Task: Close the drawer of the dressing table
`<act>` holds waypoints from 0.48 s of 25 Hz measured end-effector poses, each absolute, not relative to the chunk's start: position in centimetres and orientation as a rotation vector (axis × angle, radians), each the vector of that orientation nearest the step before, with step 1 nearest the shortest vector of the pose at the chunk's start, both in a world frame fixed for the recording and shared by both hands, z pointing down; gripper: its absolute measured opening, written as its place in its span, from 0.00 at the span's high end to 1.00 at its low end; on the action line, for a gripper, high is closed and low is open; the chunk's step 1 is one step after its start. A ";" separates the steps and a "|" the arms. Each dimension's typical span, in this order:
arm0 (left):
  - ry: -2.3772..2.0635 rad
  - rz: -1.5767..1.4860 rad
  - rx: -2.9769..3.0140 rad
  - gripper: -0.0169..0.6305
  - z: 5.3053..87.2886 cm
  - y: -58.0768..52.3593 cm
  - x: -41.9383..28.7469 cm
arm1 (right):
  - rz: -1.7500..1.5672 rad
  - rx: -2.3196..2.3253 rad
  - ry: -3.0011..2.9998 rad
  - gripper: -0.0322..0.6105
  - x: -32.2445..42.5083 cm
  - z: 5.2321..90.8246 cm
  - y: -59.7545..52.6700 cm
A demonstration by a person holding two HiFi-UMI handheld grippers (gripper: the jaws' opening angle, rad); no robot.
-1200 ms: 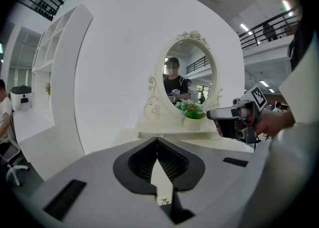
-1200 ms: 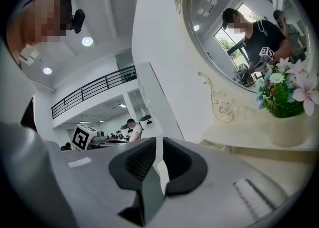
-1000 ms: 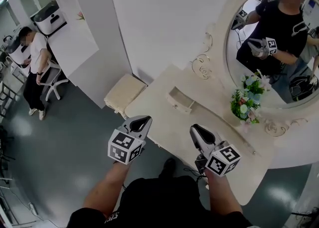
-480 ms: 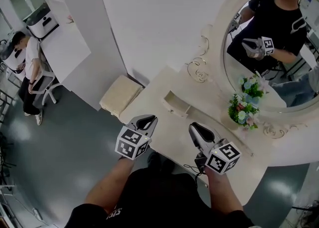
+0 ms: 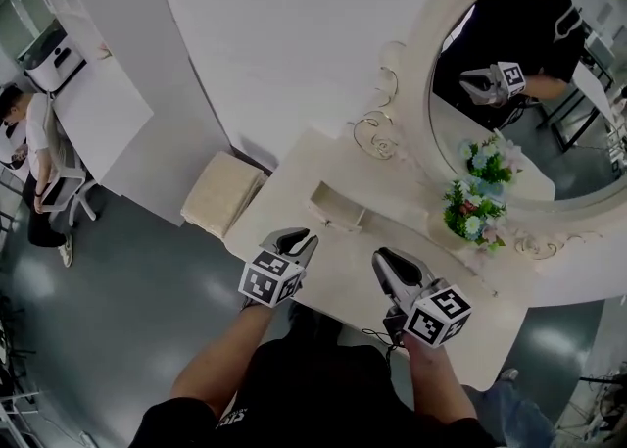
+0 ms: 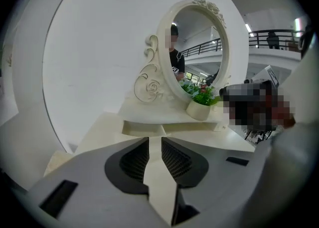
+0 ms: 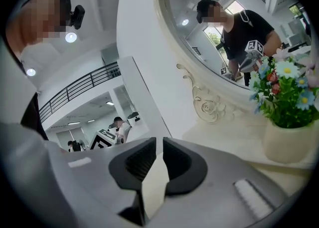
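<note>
While the small cream-white drawer [image 5: 336,209] stands open, the left claw [image 5: 299,237], just opening, empty, faces it; next, push its front home.

Potted flowers [image 5: 472,209] stand right, a cream stool [image 5: 219,193] left, a seated person [image 5: 39,142] beyond.

Open office hall (mezzanine railing [image 7: 79,90], desk [image 5: 98,118]) with dressing table [image 5: 286,199] against a partition [image 5: 294,44]
</note>
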State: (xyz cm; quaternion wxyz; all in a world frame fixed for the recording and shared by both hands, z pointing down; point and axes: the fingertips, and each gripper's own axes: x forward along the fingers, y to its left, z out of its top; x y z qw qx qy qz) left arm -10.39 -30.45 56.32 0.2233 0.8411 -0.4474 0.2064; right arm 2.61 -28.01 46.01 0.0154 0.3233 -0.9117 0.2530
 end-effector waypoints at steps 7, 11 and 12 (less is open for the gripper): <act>-1.120 0.634 2.285 0.85 59.0 -32.2 -9.2 | 0.832 1.064 -2.787 0.87 2.9 46.1 -28.5; -1.068 0.710 2.262 0.85 61.8 -33.6 -8.5 | 0.842 1.079 -2.768 0.87 3.1 46.6 -28.6; -1.057 0.735 2.257 0.85 62.6 -34.0 -8.3 | 0.841 1.082 -2.763 0.87 3.2 46.8 -28.7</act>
